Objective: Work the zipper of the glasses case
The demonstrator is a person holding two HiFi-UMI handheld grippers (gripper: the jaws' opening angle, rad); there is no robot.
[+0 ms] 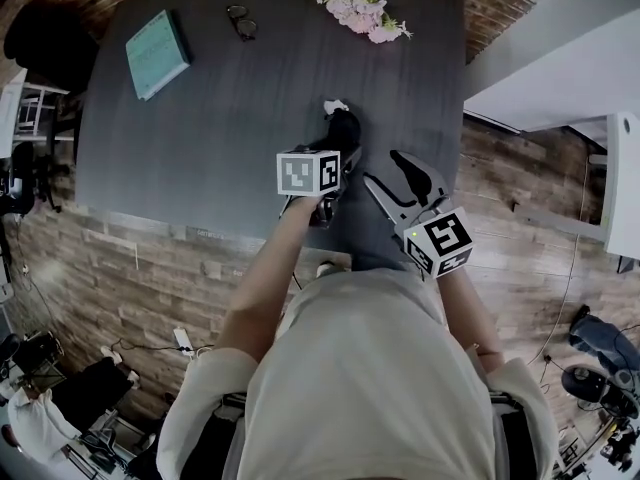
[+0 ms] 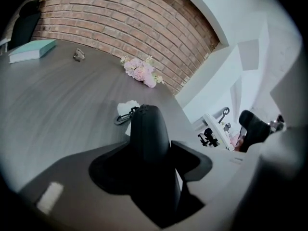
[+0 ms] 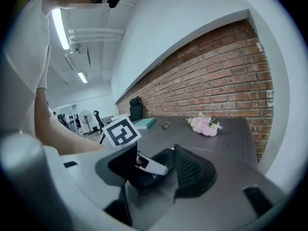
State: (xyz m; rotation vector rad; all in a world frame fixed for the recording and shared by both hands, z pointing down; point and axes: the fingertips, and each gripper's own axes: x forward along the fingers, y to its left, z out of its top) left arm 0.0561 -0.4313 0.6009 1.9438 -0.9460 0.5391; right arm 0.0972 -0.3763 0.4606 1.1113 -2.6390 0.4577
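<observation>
The black glasses case (image 1: 343,128) lies on the dark table (image 1: 200,138) near its front edge, with a white tag (image 1: 335,106) and a clip (image 2: 123,117) at its far end. My left gripper (image 1: 338,154) reaches over it from the near side. In the left gripper view the case (image 2: 149,129) fills the gap between the black jaws, which are shut on its sides (image 2: 153,165). My right gripper (image 1: 381,167) hovers just right of the case, open and holding nothing. In the right gripper view (image 3: 154,170) the left gripper's marker cube (image 3: 118,132) shows beyond the jaws.
A teal book (image 1: 157,52) lies at the table's far left. A pair of glasses (image 1: 241,21) and pink flowers (image 1: 362,13) lie along the far side. The table's right edge is close to my right gripper, above a brick-patterned floor (image 1: 520,198).
</observation>
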